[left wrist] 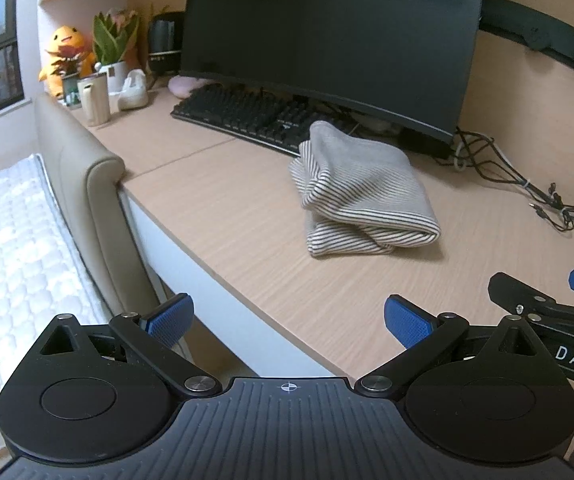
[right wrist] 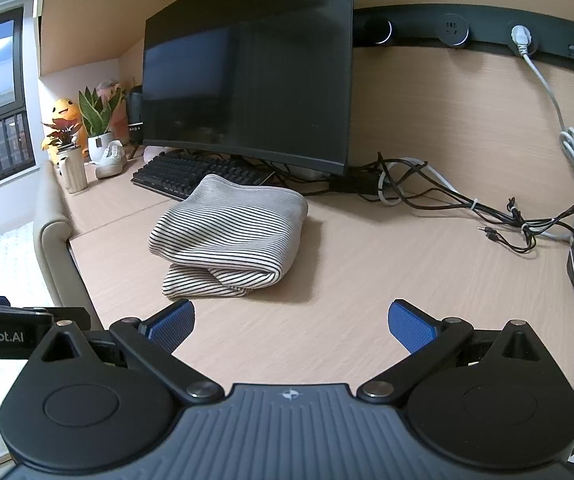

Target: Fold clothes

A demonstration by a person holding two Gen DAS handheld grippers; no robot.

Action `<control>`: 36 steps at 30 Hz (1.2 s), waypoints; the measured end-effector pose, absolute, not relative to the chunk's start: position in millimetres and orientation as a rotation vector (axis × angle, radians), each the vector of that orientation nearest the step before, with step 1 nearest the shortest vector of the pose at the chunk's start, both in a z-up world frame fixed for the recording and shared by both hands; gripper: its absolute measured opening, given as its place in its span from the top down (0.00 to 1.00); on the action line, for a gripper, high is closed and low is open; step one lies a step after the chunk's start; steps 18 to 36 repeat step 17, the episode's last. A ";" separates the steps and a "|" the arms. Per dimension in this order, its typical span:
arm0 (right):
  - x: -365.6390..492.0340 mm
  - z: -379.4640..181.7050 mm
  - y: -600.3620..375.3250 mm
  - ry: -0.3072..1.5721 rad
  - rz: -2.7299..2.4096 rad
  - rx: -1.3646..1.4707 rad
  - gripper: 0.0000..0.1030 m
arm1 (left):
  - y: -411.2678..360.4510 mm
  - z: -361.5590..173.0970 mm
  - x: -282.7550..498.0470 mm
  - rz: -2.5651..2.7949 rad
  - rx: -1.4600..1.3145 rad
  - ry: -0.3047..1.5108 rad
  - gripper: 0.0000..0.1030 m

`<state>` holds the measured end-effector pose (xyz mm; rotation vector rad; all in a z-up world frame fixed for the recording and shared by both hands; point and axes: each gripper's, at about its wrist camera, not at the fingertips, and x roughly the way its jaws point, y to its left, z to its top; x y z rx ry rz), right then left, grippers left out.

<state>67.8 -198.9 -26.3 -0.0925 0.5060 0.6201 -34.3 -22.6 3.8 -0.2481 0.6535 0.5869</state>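
striped garment (right wrist: pixel 227 236) folded on desk (right wrist: pixel 407 280) (both hand-held grippers wide, empty).

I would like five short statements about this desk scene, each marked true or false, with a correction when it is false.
1. The striped grey and white garment lies folded on the light wooden desk. True.
2. The left gripper is closed on the garment. False: it is open and apart from the cloth.
3. The right gripper is open and holds nothing. True.
4. The large black monitor shows a bright picture. False: its screen is dark.
5. The black keyboard lies in front of the garment, near the desk edge. False: it lies behind the garment, under the monitor.
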 end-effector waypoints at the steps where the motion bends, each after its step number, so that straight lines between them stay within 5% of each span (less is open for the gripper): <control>1: 68.7 -26.0 -198.3 0.506 0.619 -0.095 0.00 | -22.5 3.1 -34.6 0.589 -0.252 0.656 0.00; 36: 78.7 -30.2 -172.5 0.527 0.633 -0.129 0.00 | 4.5 -14.4 -22.8 0.552 -0.298 0.636 0.00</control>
